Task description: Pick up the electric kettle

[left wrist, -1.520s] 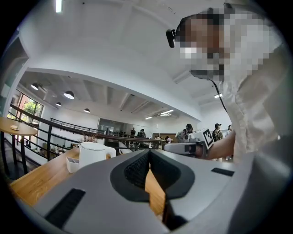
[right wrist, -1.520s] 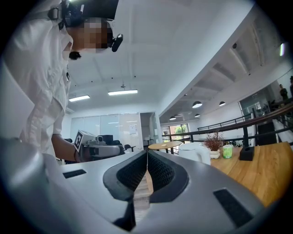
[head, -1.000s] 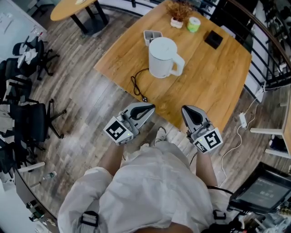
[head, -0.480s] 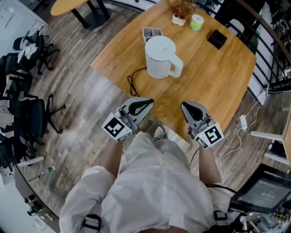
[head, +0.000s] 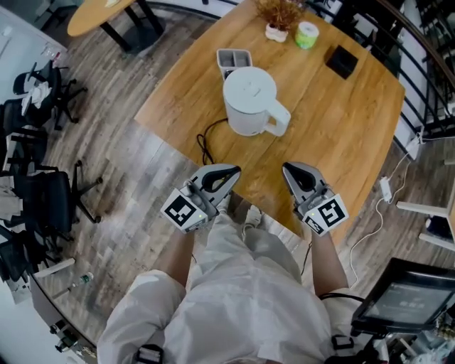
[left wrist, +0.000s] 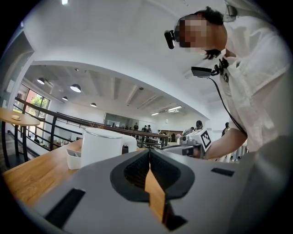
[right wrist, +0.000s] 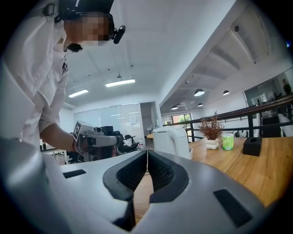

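A wooden table stands on a plank floor, with office chairs off to the left and a round table at the top left corner. A person in white leans over the table's near edge with a gripper in each hand.

The white kettle stands upright on the table with its lid on. Its handle sticks out towards the right gripper's side. A black cord curls from its base towards the near edge. Just behind the kettle sits a grey tray. Further back are a potted plant, a green cup and a black box.

The left gripper hangs at the near edge of the table, and its jaws are pressed together with nothing between them. The right gripper hangs over the tabletop beside it. Its jaws are likewise closed tip to tip and hold nothing. The two grippers lie side by side, a gap between them, and both point towards the kettle.

The kettle is well apart from both pairs of jaws, further in on the table, and neither touches it. From above it lies ahead of the gap between the two grippers. In the left gripper view it stands beyond the tips and left of the line where the jaws meet. In the right gripper view it stands beyond the tips and a little right of that line, with the plant, cup and box further right. The cord's loop lies nearer the left gripper than the kettle does, but apart from it.
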The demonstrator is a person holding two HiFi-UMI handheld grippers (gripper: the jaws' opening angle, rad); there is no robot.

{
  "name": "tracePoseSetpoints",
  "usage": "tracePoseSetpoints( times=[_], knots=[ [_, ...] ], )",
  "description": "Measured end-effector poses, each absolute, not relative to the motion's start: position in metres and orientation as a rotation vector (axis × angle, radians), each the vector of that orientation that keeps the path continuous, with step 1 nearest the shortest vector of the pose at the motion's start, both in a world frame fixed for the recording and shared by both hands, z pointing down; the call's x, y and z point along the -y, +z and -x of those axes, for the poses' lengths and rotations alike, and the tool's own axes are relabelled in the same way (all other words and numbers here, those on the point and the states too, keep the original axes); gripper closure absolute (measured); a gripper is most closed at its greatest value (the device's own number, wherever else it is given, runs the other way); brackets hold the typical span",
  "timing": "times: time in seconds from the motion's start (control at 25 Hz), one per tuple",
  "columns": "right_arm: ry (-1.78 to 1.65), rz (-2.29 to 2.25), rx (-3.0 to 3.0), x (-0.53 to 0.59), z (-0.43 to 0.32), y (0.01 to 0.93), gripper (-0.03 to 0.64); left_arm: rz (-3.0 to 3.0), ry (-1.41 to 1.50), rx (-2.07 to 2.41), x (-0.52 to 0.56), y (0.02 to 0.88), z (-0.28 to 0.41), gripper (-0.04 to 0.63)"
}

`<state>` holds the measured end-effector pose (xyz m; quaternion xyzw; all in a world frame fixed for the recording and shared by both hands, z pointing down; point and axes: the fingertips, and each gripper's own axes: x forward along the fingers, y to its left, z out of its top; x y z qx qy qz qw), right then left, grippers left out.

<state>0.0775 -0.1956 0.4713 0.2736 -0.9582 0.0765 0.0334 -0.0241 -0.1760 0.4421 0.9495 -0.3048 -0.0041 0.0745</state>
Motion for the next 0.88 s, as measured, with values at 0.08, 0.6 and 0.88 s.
tracePoseSetpoints(
  times=[0.08, 0.6, 0.88],
  knots=[
    [0.24, -0.859, 2.939, 0.202, -0.074, 0.476, 0.606, -2.849, -0.022, 0.912, 0.187, 0.446, 0.027, 0.588],
    [0.308, -1.003, 2.899, 0.236, -0.067, 0.505, 0.605, -2.813, -0.044, 0.912, 0.245, 0.478, 0.07, 0.588],
    [0.3, -1.083, 2.855, 0.25, -0.072, 0.517, 0.604, -2.837, -0.029, 0.85, 0.268, 0.489, 0.081, 0.552]
  ],
)
